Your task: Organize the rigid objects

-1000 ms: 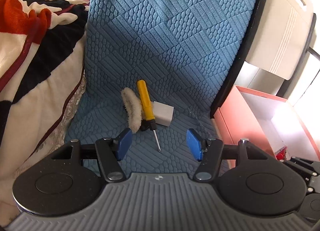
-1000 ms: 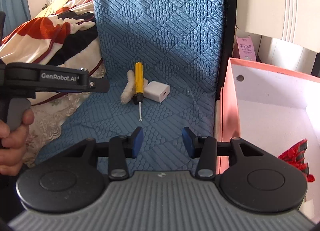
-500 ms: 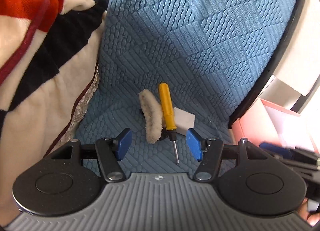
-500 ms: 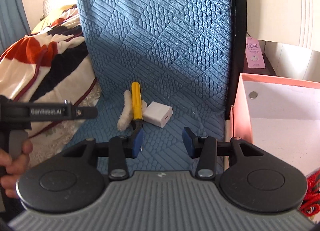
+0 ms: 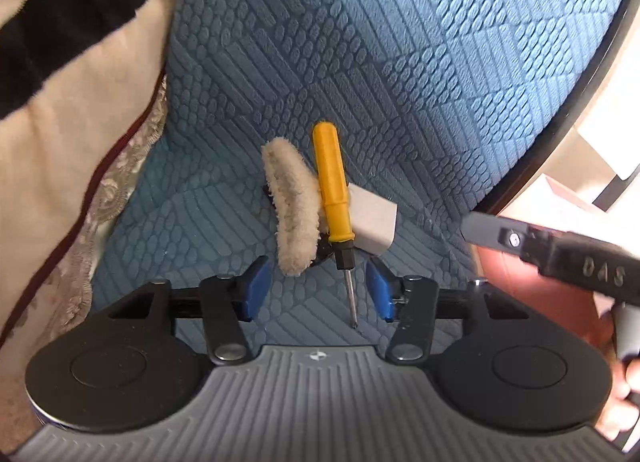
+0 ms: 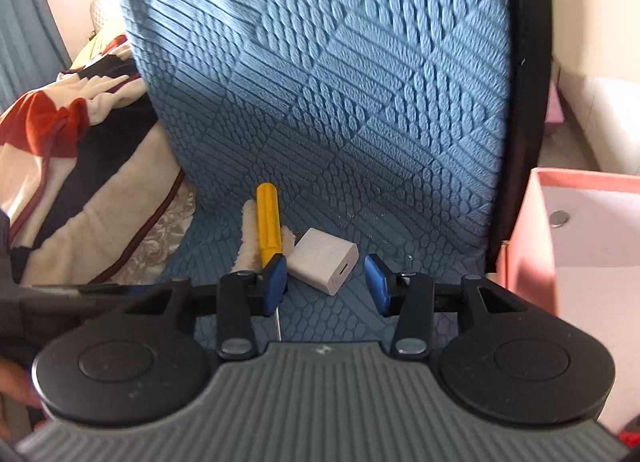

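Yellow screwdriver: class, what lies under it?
The yellow screwdriver rests across a fluffy cream pad and a white charger block. Something dark shows beneath the pad; what it is stays covered.

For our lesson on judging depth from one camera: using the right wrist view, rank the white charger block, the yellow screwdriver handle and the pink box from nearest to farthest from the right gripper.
1. White charger block: just ahead of the open right gripper, between its pads.
2. Yellow screwdriver handle: ahead-left, beyond the left pad.
3. Pink box: far right, off the blue cushion.
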Available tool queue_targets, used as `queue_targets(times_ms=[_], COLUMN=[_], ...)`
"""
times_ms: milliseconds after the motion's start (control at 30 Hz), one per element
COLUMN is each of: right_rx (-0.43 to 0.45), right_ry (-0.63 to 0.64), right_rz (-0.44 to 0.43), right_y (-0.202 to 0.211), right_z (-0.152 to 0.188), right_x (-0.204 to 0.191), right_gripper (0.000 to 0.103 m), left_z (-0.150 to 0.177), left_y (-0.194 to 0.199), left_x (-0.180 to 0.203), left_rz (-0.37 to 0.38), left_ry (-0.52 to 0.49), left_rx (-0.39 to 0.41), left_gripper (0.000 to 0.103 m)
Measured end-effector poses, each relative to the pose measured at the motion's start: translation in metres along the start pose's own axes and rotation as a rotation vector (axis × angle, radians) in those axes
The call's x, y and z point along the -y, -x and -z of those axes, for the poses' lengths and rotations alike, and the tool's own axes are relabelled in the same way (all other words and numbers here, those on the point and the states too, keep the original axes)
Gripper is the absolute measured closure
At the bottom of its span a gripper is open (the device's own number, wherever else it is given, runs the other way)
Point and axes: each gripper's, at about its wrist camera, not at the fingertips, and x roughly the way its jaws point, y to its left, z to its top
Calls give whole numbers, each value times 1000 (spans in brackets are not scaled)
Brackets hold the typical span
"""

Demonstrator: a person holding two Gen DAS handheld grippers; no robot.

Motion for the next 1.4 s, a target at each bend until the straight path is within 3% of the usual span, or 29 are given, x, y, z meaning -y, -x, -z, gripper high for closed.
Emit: queue_targets(times_ms=[233,433,533,733,800,867,900,1000,1200,1400], right_rx=[-54,-96,-142,-217,-228,-234,-239,-236,-281,-268], right_ry=[36,179,247,280,288,304,311,313,331,377], right_rz=[-2,14,59,28,8,-10,-6,20,-39,-27], right_y=[-33,-55,-69,-91,-96,-101,-103,-109,-123,-133], right_z=[-10,-18,-20,-21,-21,-21,-22,-23,-21,-11], right_x=[4,-8,-9,-11,-11,-12,-13,-15,-20,-37], right_gripper=[56,56,56,56,53,37,35,34,30,30], left_z=[-2,-1,0,-1,0,1,1,1,0,5], left_y=[-18,-40,-46,-51,-53,-58,-60,-62,-64,-60], left_x=[4,10,13,14,15,16,16,18,17,16], left_rz=[55,62,26,32,39,44,51,53,49,41], left_ry=[-12,-9,-19,-20,-19,-11,-11,-15,-3,-22], left_rx=[-43,-80,-81,-71,-80,-95,-106,-112,-109,-101], left_gripper=[64,65,77,82,83,85,85,85,85,94])
